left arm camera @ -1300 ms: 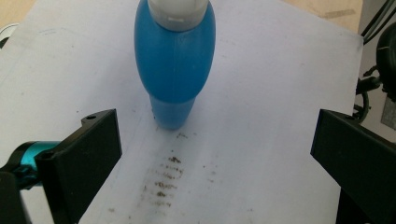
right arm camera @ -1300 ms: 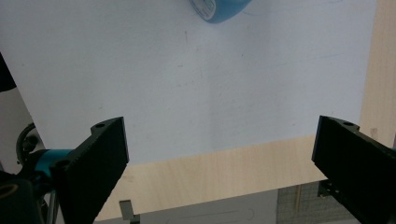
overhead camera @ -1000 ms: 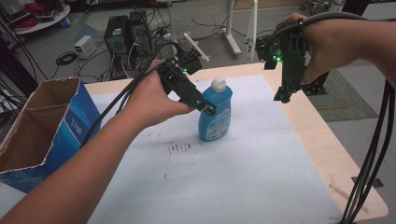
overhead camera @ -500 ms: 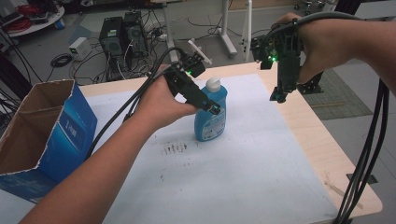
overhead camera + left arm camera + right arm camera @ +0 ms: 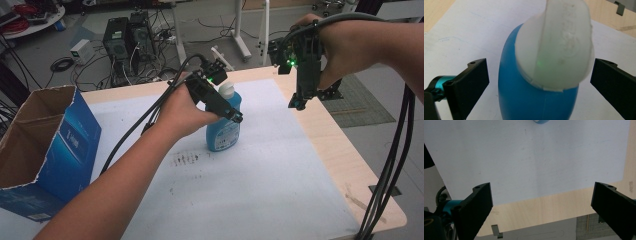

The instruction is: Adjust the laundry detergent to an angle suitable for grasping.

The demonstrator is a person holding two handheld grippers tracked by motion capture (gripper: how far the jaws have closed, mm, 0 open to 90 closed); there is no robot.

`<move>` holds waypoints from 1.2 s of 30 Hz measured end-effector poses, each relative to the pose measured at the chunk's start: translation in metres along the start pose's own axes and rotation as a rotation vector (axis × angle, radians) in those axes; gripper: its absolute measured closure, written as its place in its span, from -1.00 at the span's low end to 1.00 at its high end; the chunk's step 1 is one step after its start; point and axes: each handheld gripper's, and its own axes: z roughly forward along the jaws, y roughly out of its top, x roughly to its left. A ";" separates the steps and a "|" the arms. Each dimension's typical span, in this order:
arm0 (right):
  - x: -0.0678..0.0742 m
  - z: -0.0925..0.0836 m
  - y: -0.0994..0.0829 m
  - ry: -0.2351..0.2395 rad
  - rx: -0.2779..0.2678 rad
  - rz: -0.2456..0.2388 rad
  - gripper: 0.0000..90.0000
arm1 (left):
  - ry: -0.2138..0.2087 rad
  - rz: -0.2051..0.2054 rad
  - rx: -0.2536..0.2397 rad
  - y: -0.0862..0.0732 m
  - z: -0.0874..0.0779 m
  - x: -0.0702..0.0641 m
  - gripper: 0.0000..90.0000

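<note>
Fingers (image 5: pixel 471 82) of left gripper (image 5: pixel 222 107) spread wide, straddling blue bottle (image 5: pixel 223 127) with white cap (image 5: pixel 556 42), not touching. Bottle upright mid-counter (image 5: pixel 350 165) on white sheet (image 5: pixel 260 190). Right gripper (image 5: pixel 300 97) released too, raised above counter's far right edge.

An open blue cardboard box (image 5: pixel 45 150) stands on the white-covered table (image 5: pixel 280 200).
</note>
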 end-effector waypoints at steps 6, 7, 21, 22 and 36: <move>-0.001 0.000 0.000 -0.001 0.001 0.001 -0.93 | 0.019 0.021 0.002 0.001 0.008 -0.001 -0.96; -0.001 0.000 0.000 -0.002 0.001 0.000 -0.93 | 0.024 0.022 0.005 0.001 0.010 -0.001 -0.96; -0.001 0.000 0.002 -0.003 -0.001 -0.003 -0.93 | 0.053 0.052 0.028 0.001 0.016 -0.003 -0.90; -0.001 0.000 0.002 -0.003 -0.001 -0.003 -0.93 | 0.053 0.052 0.028 0.001 0.016 -0.003 -0.86; -0.002 0.001 0.001 -0.004 0.003 0.002 -0.93 | 0.057 0.063 0.023 0.001 0.014 -0.003 -0.70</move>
